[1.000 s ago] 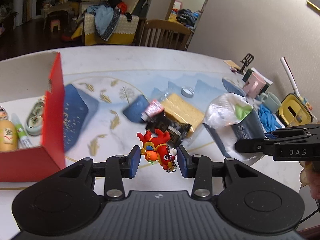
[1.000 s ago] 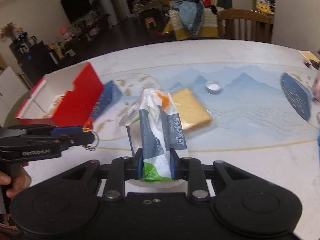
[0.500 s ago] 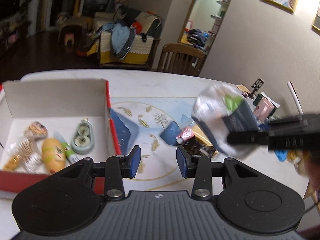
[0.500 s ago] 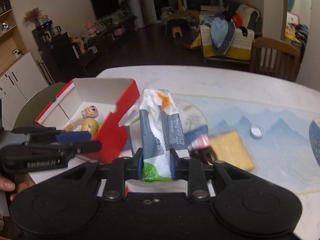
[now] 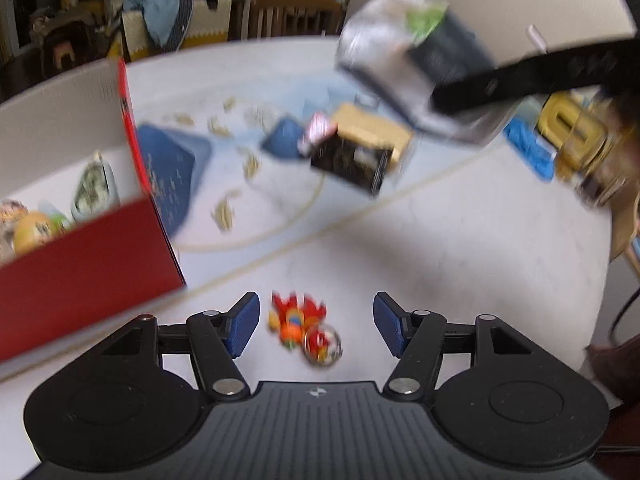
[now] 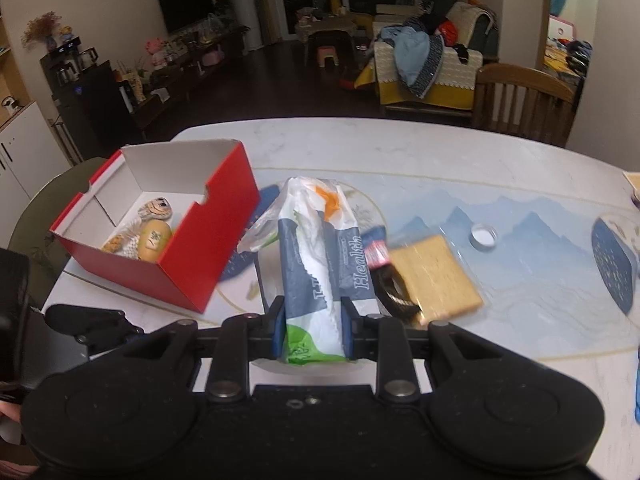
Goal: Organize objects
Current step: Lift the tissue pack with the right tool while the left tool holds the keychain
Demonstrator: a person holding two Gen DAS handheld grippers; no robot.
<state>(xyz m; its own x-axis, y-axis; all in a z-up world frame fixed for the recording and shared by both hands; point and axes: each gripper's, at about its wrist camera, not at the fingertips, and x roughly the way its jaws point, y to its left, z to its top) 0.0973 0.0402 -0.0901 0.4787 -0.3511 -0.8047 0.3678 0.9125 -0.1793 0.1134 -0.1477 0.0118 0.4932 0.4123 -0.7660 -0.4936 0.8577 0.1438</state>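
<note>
A red toy keychain (image 5: 304, 330) lies on the white table just outside the red box (image 5: 92, 256). My left gripper (image 5: 315, 312) hangs over it with its jaws opening; the toy lies between the blue pads (image 5: 240, 324), touching neither. In the right wrist view my right gripper (image 6: 314, 320) is shut on a white, blue and green plastic bag (image 6: 320, 264), held above the table right of the red box (image 6: 216, 236). The left wrist view is blurred but shows that bag (image 5: 392, 60) at the upper right.
The box holds several small items (image 6: 154, 236). A yellow sponge pack (image 6: 432, 280), a black packet (image 5: 352, 164) and a bottle cap (image 6: 483, 236) lie mid-table. A blue glove (image 5: 528, 148) and a yellow object (image 5: 568, 128) sit at the right edge. A wooden chair (image 6: 524, 100) stands beyond.
My left jaws have spread from a grip on the red toy, which now lies on the table between them. My right gripper has carried the bag left, nearer the red box.
</note>
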